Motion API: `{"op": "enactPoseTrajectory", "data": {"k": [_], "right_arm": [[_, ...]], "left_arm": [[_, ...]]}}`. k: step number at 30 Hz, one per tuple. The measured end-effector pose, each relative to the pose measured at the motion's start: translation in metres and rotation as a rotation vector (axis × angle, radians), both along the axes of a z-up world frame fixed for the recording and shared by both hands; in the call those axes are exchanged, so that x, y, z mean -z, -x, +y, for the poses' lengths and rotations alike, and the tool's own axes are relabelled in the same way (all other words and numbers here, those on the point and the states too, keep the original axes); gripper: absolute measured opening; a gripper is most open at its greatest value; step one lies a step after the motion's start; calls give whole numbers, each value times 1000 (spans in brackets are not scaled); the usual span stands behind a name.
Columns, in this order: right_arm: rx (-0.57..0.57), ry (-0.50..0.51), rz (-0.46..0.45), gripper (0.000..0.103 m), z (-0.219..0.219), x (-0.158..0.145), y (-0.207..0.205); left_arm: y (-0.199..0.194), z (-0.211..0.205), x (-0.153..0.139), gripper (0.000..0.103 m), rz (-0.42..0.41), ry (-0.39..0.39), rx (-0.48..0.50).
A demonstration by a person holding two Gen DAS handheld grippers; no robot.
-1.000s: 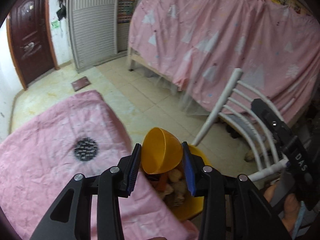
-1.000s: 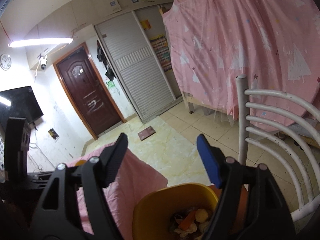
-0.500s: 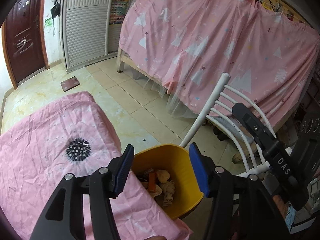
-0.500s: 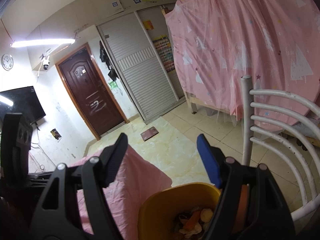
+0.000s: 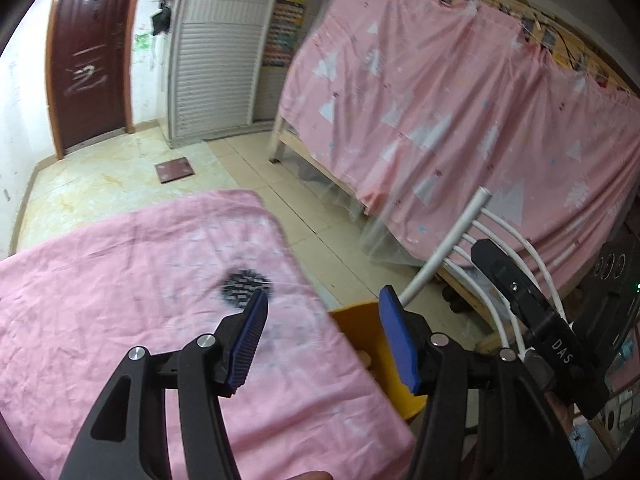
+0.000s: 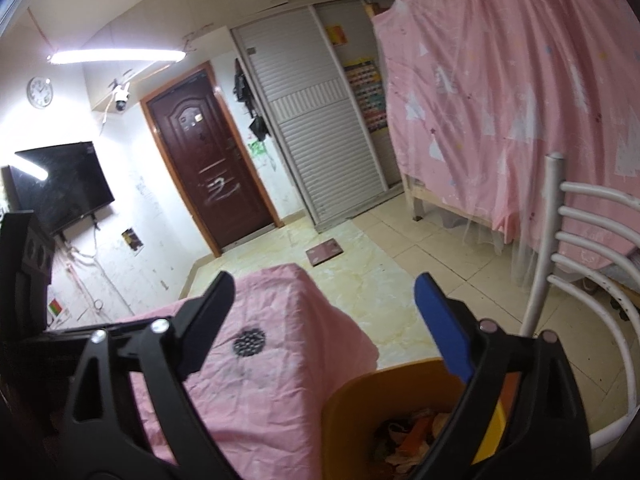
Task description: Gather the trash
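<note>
A yellow bin [image 6: 360, 412] stands at the right edge of the pink-covered table [image 6: 280, 380]; scraps of trash [image 6: 416, 436] lie inside it. In the left wrist view only part of the bin's wall [image 5: 360, 336] shows behind my right finger. My left gripper [image 5: 324, 340] is open and empty, above the table's right edge beside the bin. My right gripper [image 6: 324, 312] is open and empty, above and behind the bin. A dark spiky round mark [image 5: 245, 283] sits on the cloth; it also shows in the right wrist view [image 6: 249, 341].
A white metal chair [image 6: 576, 272] stands right of the bin, also in the left wrist view [image 5: 476, 248]. A bed draped in pink curtain [image 5: 460, 120] fills the right. A brown scale [image 5: 174, 171] lies on the tiled floor near the door [image 6: 208, 176].
One second ago a yellow cup-like thing sat between the left fingers over the bin; it is gone. The left gripper has opened wide, risen and swung left over the table. The right gripper moved back slightly.
</note>
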State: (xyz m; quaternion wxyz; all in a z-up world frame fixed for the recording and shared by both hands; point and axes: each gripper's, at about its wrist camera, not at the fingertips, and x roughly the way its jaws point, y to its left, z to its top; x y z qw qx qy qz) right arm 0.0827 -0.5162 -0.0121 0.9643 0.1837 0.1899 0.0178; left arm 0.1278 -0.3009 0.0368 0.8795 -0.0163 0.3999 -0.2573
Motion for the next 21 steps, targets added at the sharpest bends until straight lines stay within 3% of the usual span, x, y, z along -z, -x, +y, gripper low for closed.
{"op": "enactPoseTrajectory", "data": {"k": [10, 15, 21], "right_arm": [[-144, 35, 9, 93, 68, -3, -25], [-231, 62, 24, 97, 110, 0, -33], [-315, 109, 42, 97, 154, 5, -35]], "left_arm": [[2, 82, -1, 54, -60, -21, -170], [5, 122, 4, 63, -90, -47, -266], [15, 167, 11, 66, -133, -89, -369]]}}
